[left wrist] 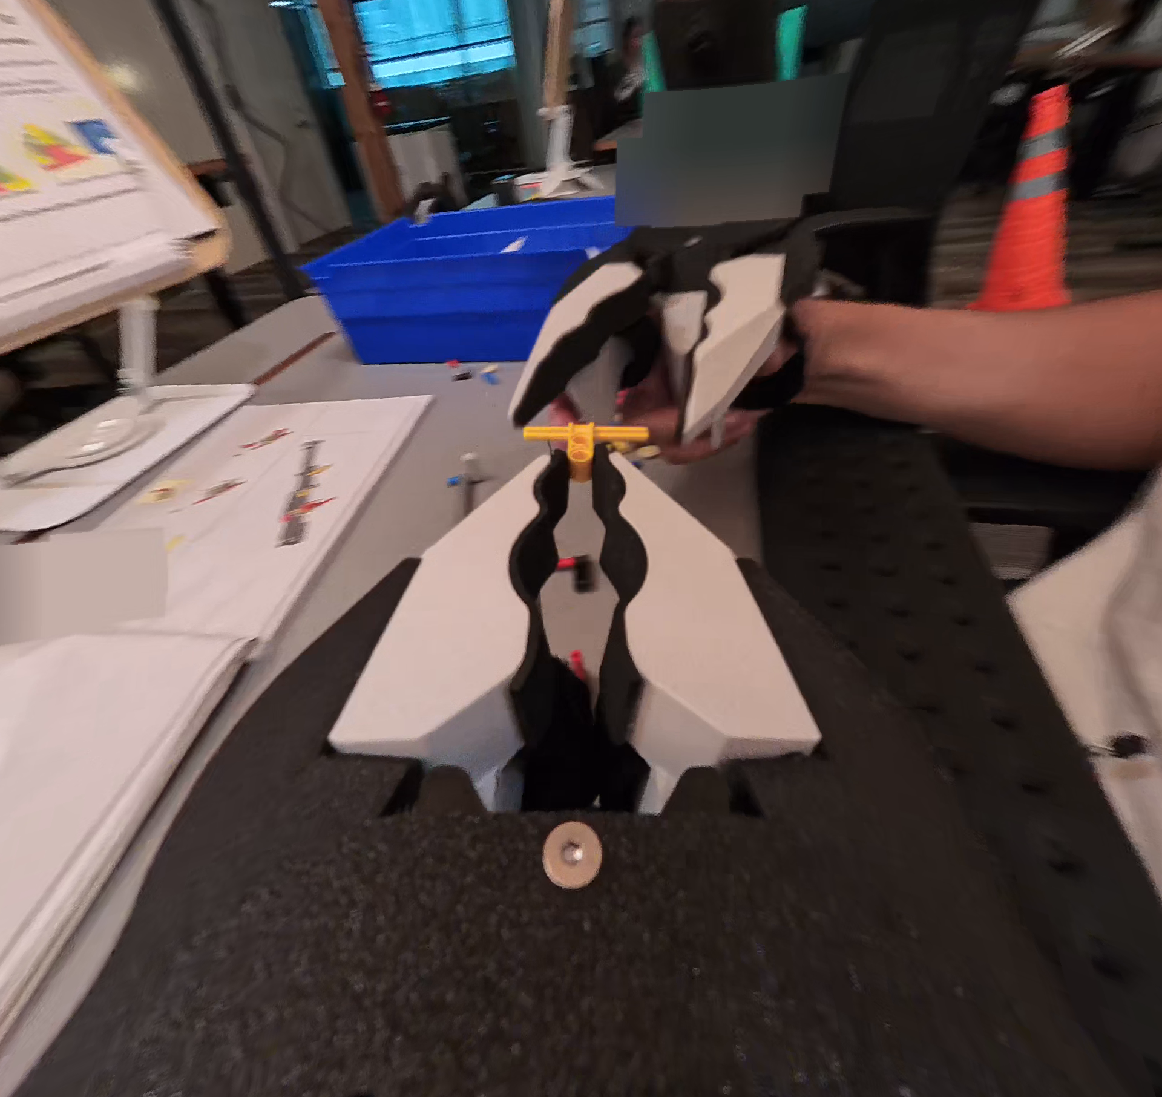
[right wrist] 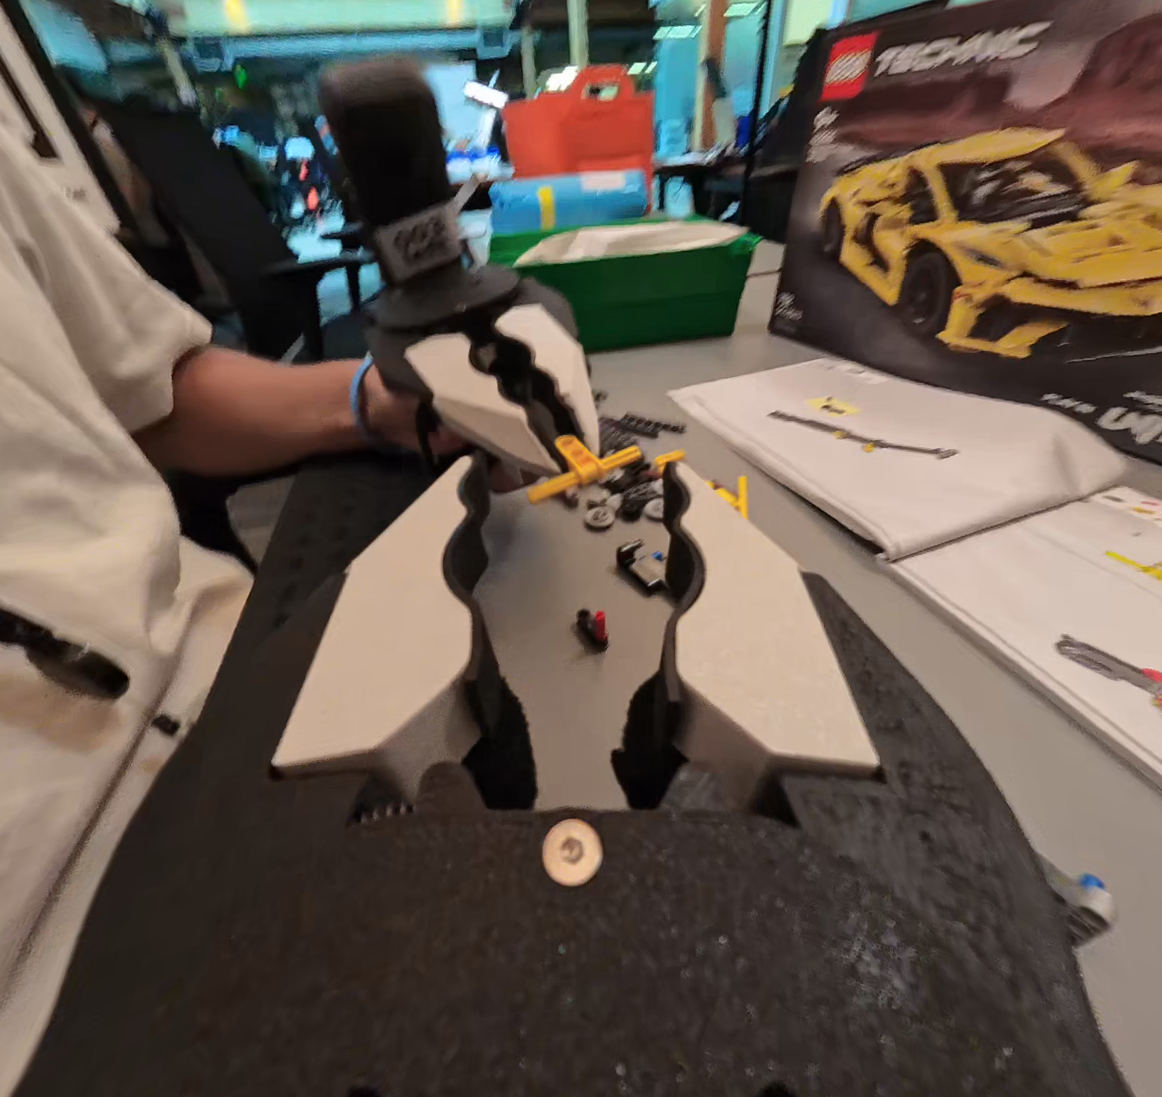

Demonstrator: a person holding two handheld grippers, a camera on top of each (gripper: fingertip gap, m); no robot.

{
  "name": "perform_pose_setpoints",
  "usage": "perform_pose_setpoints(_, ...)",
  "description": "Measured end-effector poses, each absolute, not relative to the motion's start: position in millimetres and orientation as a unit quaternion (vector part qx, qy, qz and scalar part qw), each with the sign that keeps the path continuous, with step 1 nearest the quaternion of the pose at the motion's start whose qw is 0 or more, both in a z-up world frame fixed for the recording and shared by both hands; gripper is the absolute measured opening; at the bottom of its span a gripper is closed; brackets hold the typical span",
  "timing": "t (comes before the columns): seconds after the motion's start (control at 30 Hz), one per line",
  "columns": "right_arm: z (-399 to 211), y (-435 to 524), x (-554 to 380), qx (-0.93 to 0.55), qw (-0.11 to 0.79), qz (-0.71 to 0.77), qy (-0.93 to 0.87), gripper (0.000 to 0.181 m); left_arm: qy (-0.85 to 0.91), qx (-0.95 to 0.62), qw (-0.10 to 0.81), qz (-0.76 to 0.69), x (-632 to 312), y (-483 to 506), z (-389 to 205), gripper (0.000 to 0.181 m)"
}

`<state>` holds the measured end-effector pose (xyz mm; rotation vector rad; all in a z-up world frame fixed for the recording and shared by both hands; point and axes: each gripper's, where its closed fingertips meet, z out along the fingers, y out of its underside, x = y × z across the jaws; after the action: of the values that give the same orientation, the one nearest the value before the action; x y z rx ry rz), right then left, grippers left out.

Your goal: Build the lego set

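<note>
Yellow lego piece (left wrist: 583,442), blue bin (left wrist: 465,293), green bin (right wrist: 635,293), orange cone (left wrist: 1031,212) banded grey, grey table (right wrist: 566,658), white-and-black left gripper (left wrist: 578,469)

The set's box (right wrist: 981,199) runs off the right wrist view's right edge. The small loose parts (right wrist: 619,501) on the table beyond the right gripper's fingers are too blurred to identify. The tilted instruction board (left wrist: 82,187) is cut by the left wrist view's left edge.
</note>
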<state>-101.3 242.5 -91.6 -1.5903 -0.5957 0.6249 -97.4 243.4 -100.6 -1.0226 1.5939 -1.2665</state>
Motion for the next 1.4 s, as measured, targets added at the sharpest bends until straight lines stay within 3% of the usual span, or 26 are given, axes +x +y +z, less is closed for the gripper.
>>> perform_pose_setpoints(0.13, -93, 236, -113, -0.683, 0.605, 0.295, -0.285, 0.044, 0.638, -0.386, 0.367, -0.555, -105, 226, -96, 0.006)
perform_pose_setpoints(0.47, -94, 239, -108, -0.679, 0.625, 0.255, -0.290, 0.038, 0.637, -0.399, 0.365, -0.549, -103, 232, -99, 0.006)
perform_pose_setpoints(0.57, -108, 244, -104, -0.705, 0.605, 0.227, -0.292, 0.024, 0.647, -0.416, 0.391, -0.505, -99, 242, -108, 0.006)
perform_pose_setpoints(1.4, -127, 245, -100, -0.730, 0.577, 0.193, -0.310, 0.016, 0.687, -0.411, 0.404, -0.443, -96, 241, -127, 0.006)
